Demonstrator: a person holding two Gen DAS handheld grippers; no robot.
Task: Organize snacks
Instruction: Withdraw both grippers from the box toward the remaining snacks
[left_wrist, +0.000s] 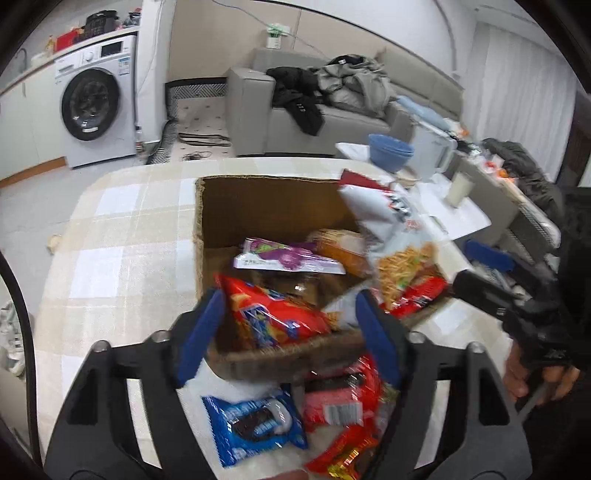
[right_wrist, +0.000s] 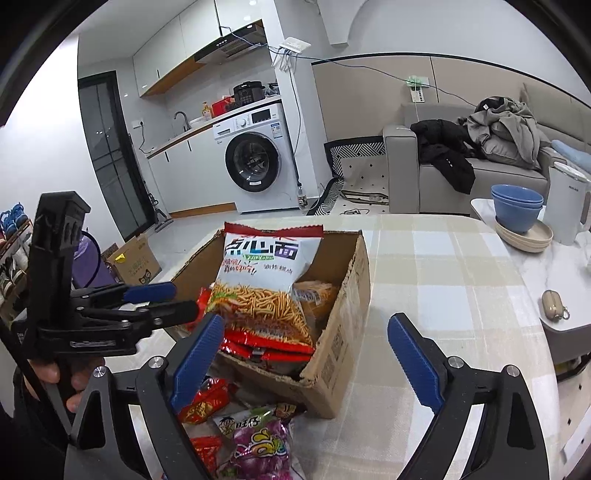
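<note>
both claws are released: the left claw (left_wrist: 286, 334) hovers over the cardboard box (right_wrist: 343, 325), the right claw (right_wrist: 306, 360) near it. a noodle snack bag (right_wrist: 264, 280) leans inside the box on the worktop (right_wrist: 443, 280).

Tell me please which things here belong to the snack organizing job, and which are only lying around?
Belong to the job:
cardboard box
noodle snack bag
red chip bag
blue cookie pack
purple candy bag

Only lying around:
blue bowls
white kettle
earbud case
clothes on the sofa
washing machine
</note>
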